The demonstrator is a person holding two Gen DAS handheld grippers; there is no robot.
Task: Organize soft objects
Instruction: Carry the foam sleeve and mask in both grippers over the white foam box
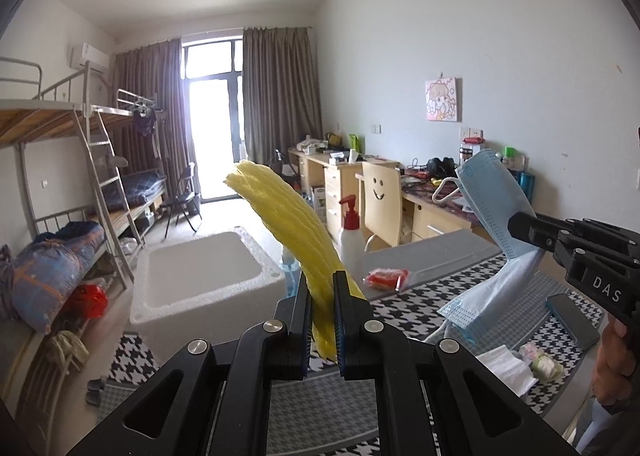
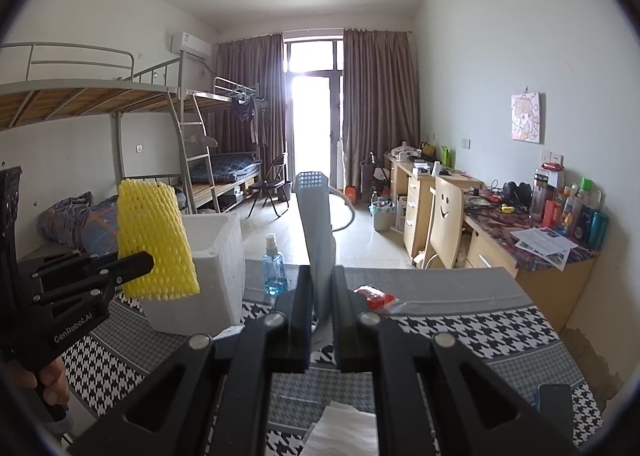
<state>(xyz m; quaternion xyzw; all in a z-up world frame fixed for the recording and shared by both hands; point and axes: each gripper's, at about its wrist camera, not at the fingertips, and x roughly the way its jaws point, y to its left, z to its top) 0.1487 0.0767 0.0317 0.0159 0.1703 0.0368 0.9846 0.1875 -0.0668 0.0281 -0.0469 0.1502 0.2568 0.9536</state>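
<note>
Gripper on the left side (image 1: 323, 312) is clenched on a yellow foam net (image 1: 288, 224), holding it near its lower end, so the net stands up and leans to the left above the tabletop (image 1: 400, 308). The right gripper (image 2: 322, 308) is clenched on a stack of blue face masks (image 1: 494, 208), pinched about at the middle, and the lower half hangs down folded toward the tabletop while the upper half stands up. Both things are in the air, well apart from each other, and the white foam box (image 1: 208, 276) stands on the tabletop just beyond the net. I judge that both things are very light and soft. The net is springy and will bend or flop when it is moved, but it is not fragile, and the grip near its end seems enough. The masks are thin and smooth layers, so single masks could slip out of the stack; a hold across all layers at the middle fold seems safest. The ear loops (image 1: 448, 188) hang free and could catch on the red pump bottle (image 1: 352, 236) nearby.
</note>
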